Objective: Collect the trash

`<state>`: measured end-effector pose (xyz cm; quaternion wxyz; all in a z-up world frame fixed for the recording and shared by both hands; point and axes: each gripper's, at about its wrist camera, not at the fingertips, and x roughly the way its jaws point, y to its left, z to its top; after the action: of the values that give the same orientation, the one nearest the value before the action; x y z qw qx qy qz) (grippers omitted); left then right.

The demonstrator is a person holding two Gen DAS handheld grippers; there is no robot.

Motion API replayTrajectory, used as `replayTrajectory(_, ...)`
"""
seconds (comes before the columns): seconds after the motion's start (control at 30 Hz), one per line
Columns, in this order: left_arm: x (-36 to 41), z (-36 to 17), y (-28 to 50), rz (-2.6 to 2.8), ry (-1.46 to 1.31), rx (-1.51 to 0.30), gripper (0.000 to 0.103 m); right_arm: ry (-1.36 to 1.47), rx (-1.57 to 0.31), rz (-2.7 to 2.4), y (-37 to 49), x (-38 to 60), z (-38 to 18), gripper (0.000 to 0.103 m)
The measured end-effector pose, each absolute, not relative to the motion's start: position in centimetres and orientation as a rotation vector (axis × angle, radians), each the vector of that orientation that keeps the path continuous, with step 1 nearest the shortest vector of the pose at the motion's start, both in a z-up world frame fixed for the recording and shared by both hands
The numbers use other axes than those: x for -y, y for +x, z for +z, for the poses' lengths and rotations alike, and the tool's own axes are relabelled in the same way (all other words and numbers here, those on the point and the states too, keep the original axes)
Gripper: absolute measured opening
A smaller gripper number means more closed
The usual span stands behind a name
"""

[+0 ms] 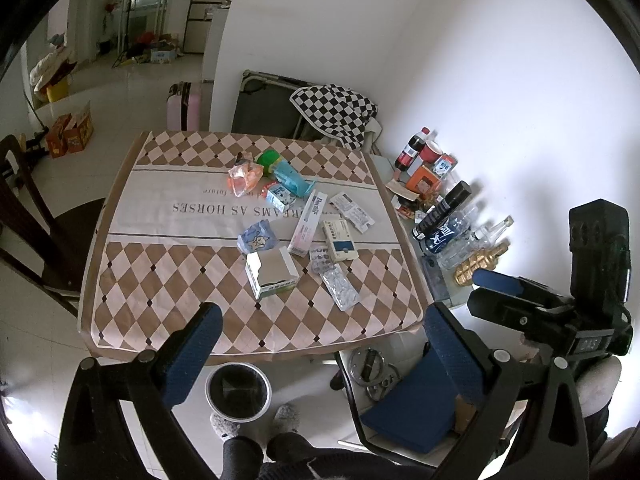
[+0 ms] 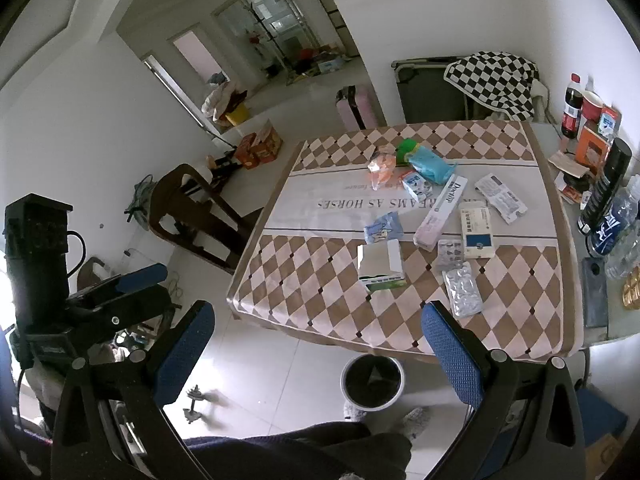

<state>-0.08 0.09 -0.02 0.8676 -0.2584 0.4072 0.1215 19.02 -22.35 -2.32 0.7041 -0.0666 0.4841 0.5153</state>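
Trash lies on the checked tablecloth (image 1: pixel 160 288): an open white-green box (image 1: pixel 272 274), a blue wrapper (image 1: pixel 256 238), a long pink-white box (image 1: pixel 308 220), a white-blue medicine box (image 1: pixel 340 240), blister packs (image 1: pixel 340 288), an orange bag (image 1: pixel 244 176), a teal pouch (image 1: pixel 290 178). A round bin (image 1: pixel 238 392) stands on the floor under the table's near edge. My left gripper (image 1: pixel 324 348) is open and empty above the near edge. My right gripper (image 2: pixel 316 344) is open and empty, also short of the table; it shows in the left wrist view (image 1: pixel 500 284). The bin (image 2: pixel 372 382) and open box (image 2: pixel 380 266) show here too.
Bottles, a cup and boxes (image 1: pixel 436 200) crowd the right strip of the table by the wall. A dark wooden chair (image 1: pixel 44 232) stands left of the table. A blue-seated stool (image 1: pixel 412 400) is at the right under the table. My slippered feet (image 1: pixel 256 424) are beside the bin.
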Motion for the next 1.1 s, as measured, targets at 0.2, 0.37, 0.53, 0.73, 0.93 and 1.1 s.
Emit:
replayTrajectory(0.2, 0.2, -0.3, 0.3, 0.25, -0.546, -0.853, 0.103, -0.147, -1.077, 1.144, 19.1, 22.0, -2.5, 0.103)
replayTrajectory(0.37, 0.5, -0.4, 0.3, 0.25, -0.548, -0.852, 0.103, -0.15, -1.078, 1.144, 19.2, 21.9, -2.4, 0.103)
replayTrajectory(0.53, 0.4, -0.4, 0.3, 0.249, -0.547, -0.852, 0.103, -0.151, -1.078, 1.145, 19.4, 21.9, -2.5, 0.103)
replayTrajectory(0.73, 0.5, -0.5, 0.3, 0.247, -0.548, -0.848, 0.103, -0.15, -1.077, 1.147, 19.6, 21.8, -2.5, 0.103)
replayTrajectory(0.93, 0.7, -0.6, 0.0, 0.247, -0.55, -0.851, 0.103, -0.152, -1.074, 1.146, 19.7, 21.6, -2.5, 0.103)
replayTrajectory(1.1, 0.7, -0.6, 0.0, 0.248, -0.551, -0.849, 0.103, -0.15, -1.077, 1.147, 20.0, 21.7, -2.4, 0.103)
